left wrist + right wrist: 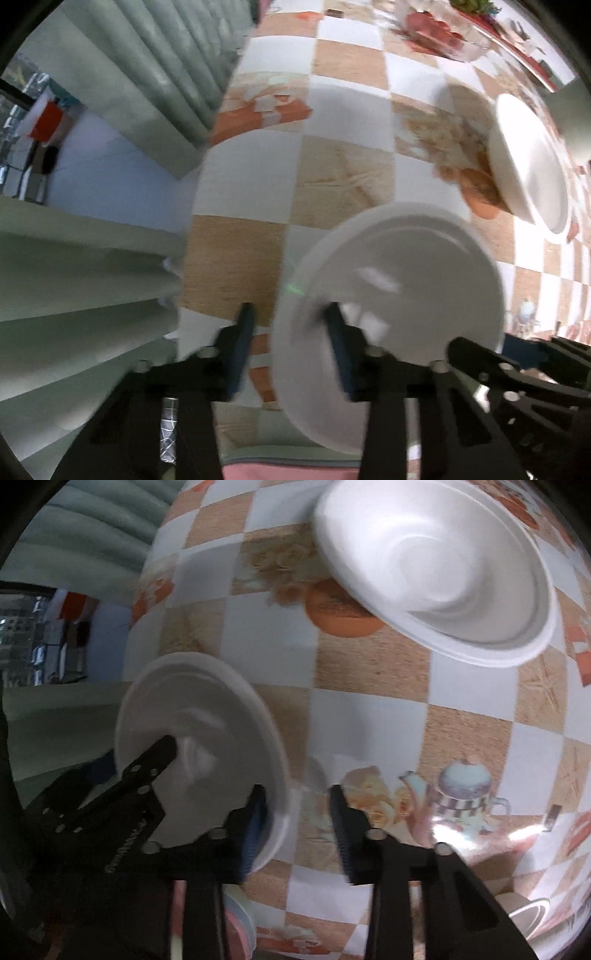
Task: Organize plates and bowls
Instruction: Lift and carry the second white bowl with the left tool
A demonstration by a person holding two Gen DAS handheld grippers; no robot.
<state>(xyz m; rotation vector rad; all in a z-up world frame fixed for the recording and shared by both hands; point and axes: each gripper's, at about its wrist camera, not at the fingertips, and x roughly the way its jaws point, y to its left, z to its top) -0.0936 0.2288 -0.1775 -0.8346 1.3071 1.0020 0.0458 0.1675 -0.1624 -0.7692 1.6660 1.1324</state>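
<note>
- Lying flat on the checked tablecloth [343,173], close to the table's near edge: a white plate [399,266], shallow and right way up.
- Standing further back on the same cloth, well apart from the plate: a white bowl [532,166], deeper, open side up, over a printed orange flowerpot.
- Left gripper [290,308]: aimed straight down at the plate's left rim, fingers spread.
- One dark finger outside the rim over bare cloth, the other above the plate's inside; the rim between them, neither pad visibly pressing on it, though blur softens the edges.
- Right gripper [297,788]: tilted steeply down at the opposite rim of the same plate, fingers also spread.
- Left finger of that pair over the plate's inside, just beside the rim; right finger over the cloth near a printed teapot [465,786]; again no pinch to be seen.
- Both tools thus astride one plate from two sides, each showing as a black frame in the other's view.
- At the far end of the table: a clear glass dish [436,33] with red food, too blurred to tell more.
- Beyond the table's left edge: pale green pleated curtain [166,74] and a bluish floor.
</note>
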